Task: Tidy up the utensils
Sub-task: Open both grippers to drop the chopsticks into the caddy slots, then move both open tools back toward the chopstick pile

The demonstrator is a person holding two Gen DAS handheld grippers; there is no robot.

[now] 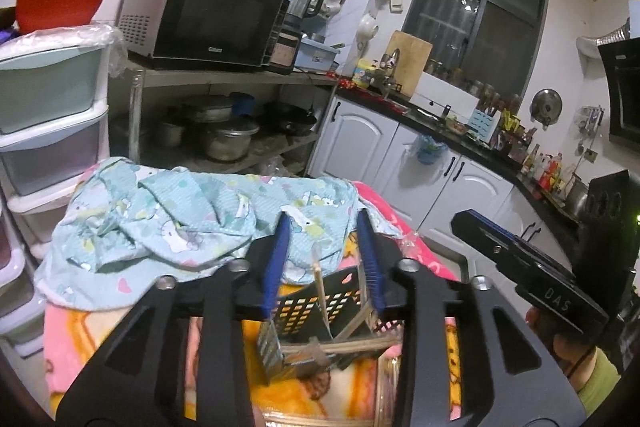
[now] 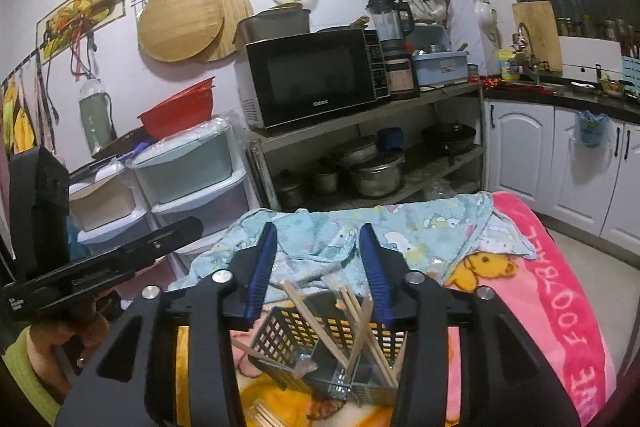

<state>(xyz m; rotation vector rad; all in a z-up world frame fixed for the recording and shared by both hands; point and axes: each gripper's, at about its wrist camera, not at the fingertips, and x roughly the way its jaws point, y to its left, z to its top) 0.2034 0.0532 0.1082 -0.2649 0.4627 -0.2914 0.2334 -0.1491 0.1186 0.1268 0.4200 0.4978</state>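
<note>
A black perforated utensil basket (image 1: 320,303) (image 2: 288,327) stands on a table covered with a pink and orange blanket (image 2: 560,307). Several wooden chopsticks (image 2: 356,315) lean inside it. In the left wrist view one chopstick (image 1: 319,279) stands upright and others lie across the basket's rim. My left gripper (image 1: 323,223) hovers just above the basket, open; the upright chopstick is between its blue pads, touching neither. My right gripper (image 2: 318,227) is open too, over the leaning chopsticks, with nothing pressed. More pale sticks (image 2: 264,415) lie on the blanket in front.
A light-blue cartoon cloth (image 1: 160,219) is bunched at the table's far side. Behind it are a metal shelf of pots (image 2: 376,171), a microwave (image 2: 312,79) and plastic drawers (image 1: 44,115). White cabinets (image 1: 400,147) line the right. A person's hand and green sleeve (image 2: 36,367) hold the left gripper.
</note>
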